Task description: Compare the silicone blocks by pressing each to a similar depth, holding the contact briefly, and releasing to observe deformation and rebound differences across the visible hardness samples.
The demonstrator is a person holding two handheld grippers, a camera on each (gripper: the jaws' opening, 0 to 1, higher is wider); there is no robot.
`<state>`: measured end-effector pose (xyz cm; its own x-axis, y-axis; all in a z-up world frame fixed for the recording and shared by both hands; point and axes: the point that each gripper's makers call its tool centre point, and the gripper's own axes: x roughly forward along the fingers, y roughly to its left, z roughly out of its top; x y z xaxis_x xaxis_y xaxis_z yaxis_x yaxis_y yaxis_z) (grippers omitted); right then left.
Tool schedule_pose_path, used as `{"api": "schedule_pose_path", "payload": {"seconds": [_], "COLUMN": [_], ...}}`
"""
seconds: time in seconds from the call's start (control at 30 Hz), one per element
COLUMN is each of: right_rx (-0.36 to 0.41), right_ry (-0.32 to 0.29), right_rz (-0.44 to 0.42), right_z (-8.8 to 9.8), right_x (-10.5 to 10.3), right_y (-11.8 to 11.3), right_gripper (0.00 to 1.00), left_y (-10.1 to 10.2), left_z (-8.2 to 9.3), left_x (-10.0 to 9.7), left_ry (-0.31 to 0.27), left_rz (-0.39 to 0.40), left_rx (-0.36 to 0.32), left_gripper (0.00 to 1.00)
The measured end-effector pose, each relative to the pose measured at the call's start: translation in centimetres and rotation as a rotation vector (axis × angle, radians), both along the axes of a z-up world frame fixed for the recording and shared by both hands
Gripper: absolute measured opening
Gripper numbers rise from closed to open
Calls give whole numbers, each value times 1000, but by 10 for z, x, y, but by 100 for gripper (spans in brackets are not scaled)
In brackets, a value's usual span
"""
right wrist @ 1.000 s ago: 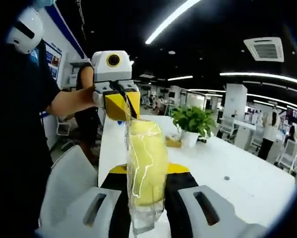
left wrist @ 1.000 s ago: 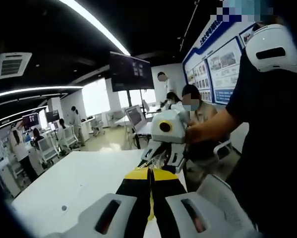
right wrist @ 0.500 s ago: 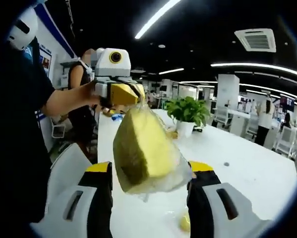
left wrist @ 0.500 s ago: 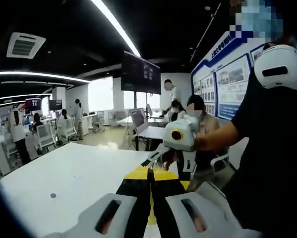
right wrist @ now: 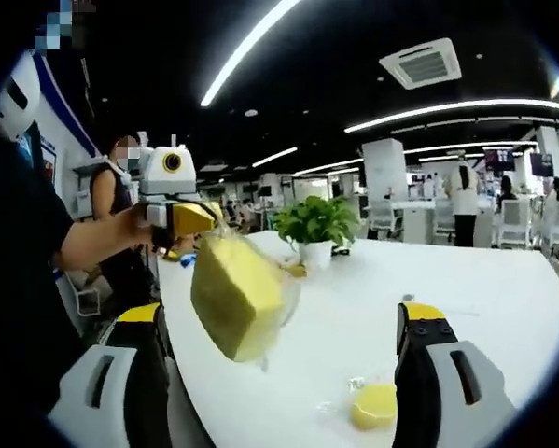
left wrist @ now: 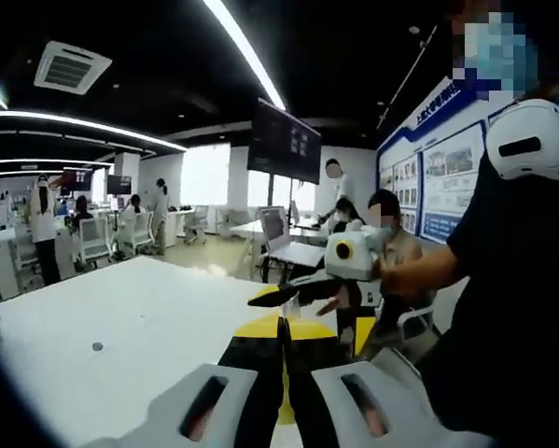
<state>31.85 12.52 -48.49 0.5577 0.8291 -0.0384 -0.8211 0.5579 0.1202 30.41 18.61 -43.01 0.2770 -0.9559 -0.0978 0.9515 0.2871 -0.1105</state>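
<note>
Silicone block, yellow and wrapped in a clear bag, hangs in the air above the near left edge of the white table in the right gripper view. The left tongs hold it from above by the top of the bag, their jaws closed on the plastic; in the left gripper view those same jaws lie pressed together with only a thin yellow strip showing between them. Gripping the bag and not the block itself probably keeps the sample undistorted before any pressing, and lets it dangle where the other tool can reach it.

The right tongs stand wide, one jaw at either side of the right gripper view with the hanging block between and beyond them, touching neither. In the left gripper view the right tongs appear ahead with jaws spread. That spacing looks suited to a squeeze test, which I judge has not yet begun on this sample.

A second, smaller yellow round sample lies on the table near the right jaw, well apart from the hanging block. A potted plant stands farther back near the table's middle, clear of the work. The tabletop to the right and far side is broad and bare, giving room to set the block down; the near left edge is close beneath the bag, so lowering it there risks a drop off the side.
</note>
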Motion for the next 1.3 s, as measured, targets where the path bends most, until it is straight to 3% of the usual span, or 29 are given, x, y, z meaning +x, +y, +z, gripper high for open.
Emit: {"api": "schedule_pose_path", "payload": {"seconds": [0.13,0.17,0.33,0.57,0.7,0.8,0.97,1.07,1.2,1.27,1.3], "right_rx": [18,14,-49,-27,-60,-79,-129,-121,-153,-152,-145], "right_ry": [46,44,20,40,53,64,59,84,95,93,93], "right_rz": [-18,-24,-67,-150,-182,-192,-212,-214,-213,-215,-218], "right_z": [1,1,-5,-11,-19,-24,-32,-36,-42,-41,-40], "right_x": [-2,-3,-5,-7,-14,-19,-26,-28,-30,-30,-30], "right_y": [-8,-10,-29,-59,-70,-75,-84,-86,-88,-88,-88], "right_gripper": [96,96,90,92,92,90,88,85,83,82,82], "left_y": [5,6,15,28,37,49,67,74,80,83,84], "left_z": [-11,-15,-36,-56,-79,-109,-143,-158,-174,-183,-182], "left_x": [8,10,21,32,39,49,62,69,78,84,89], "left_ry": [50,48,149,227,348,447,523,599,649,642,630], "left_rz": [38,45,101,164,212,274,341,378,400,412,422], "left_rx": [-3,0,-9,-31,-26,4,26,-13,-33,-4,-29], "left_gripper": [0,0,0,0,0,0,0,0,0,0,0]}}
